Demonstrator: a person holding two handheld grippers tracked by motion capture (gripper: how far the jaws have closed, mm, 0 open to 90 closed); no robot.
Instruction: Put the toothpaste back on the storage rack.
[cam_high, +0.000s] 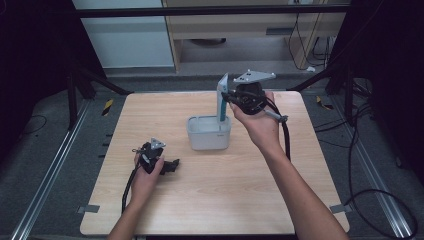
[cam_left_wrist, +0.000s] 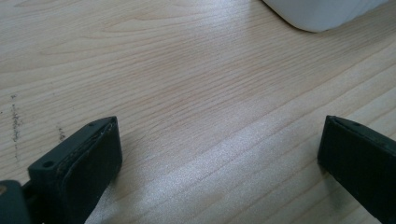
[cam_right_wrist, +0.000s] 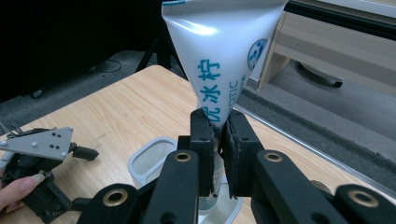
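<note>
Right gripper view alone shows blue Chinese lettering on the toothpaste tube (cam_right_wrist: 219, 60), which the right gripper (cam_right_wrist: 219, 140) clamps; the tube stands upright, crimped end up, lower end inside the white cup (cam_high: 209, 134). Left of that cup, the left gripper (cam_high: 172, 165) rests on the wooden table (cam_high: 225, 200), jaws spread, grasping nothing.

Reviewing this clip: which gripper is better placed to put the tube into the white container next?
Right. The right gripper is already shut on the tube directly over the container, while the left gripper sits open on the table, off to the side.
</note>
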